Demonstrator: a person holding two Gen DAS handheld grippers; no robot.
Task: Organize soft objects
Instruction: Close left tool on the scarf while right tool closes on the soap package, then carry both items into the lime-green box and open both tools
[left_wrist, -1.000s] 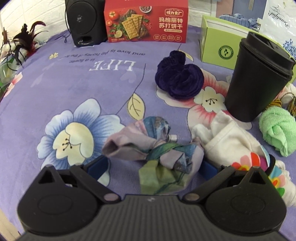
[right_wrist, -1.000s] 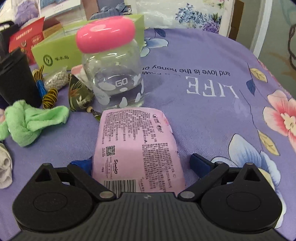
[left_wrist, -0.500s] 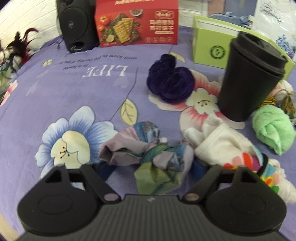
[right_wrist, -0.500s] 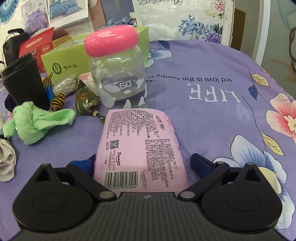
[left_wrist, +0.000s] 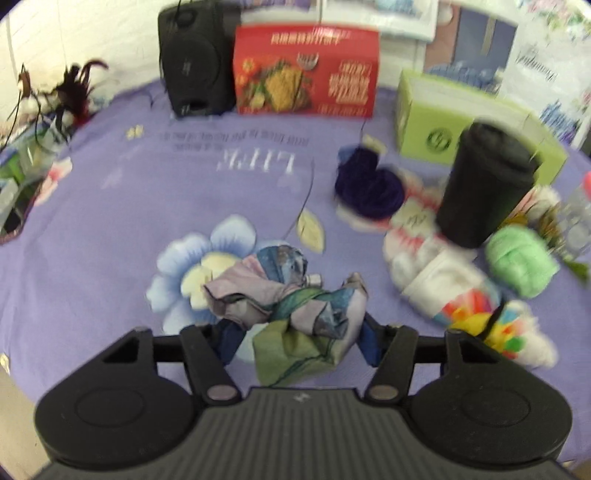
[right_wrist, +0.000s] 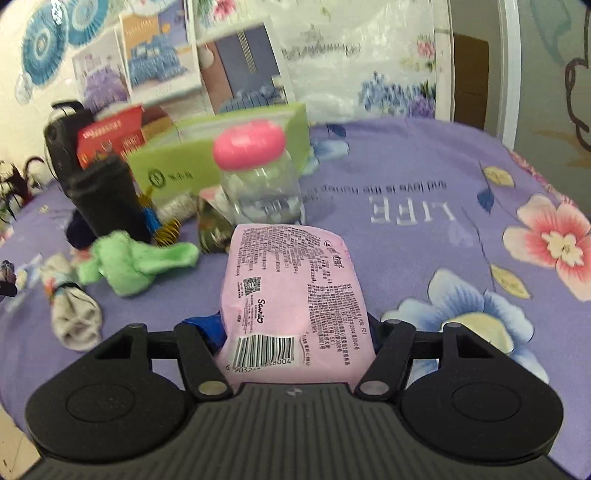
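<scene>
My left gripper (left_wrist: 299, 339) is shut on a crumpled multicoloured cloth (left_wrist: 291, 306) and holds it above the purple flowered tablecloth (left_wrist: 147, 206). My right gripper (right_wrist: 295, 328) is shut on a pink tissue pack (right_wrist: 291, 291) and holds it off the cloth. Other soft things lie on the table: a dark purple cloth (left_wrist: 369, 184), a white sock with bright patches (left_wrist: 461, 295), and a green towel (left_wrist: 521, 262), which also shows in the right wrist view (right_wrist: 136, 262).
A black cup (left_wrist: 484, 184), a green box (left_wrist: 476, 122), a red cracker box (left_wrist: 306, 70) and a black speaker (left_wrist: 195, 55) stand at the back. A clear jar with a pink lid (right_wrist: 258, 177) stands just beyond the tissue pack.
Both grippers have closed onto their items and risen: the cloth and the tissue pack are lifted and the table looks farther away.
</scene>
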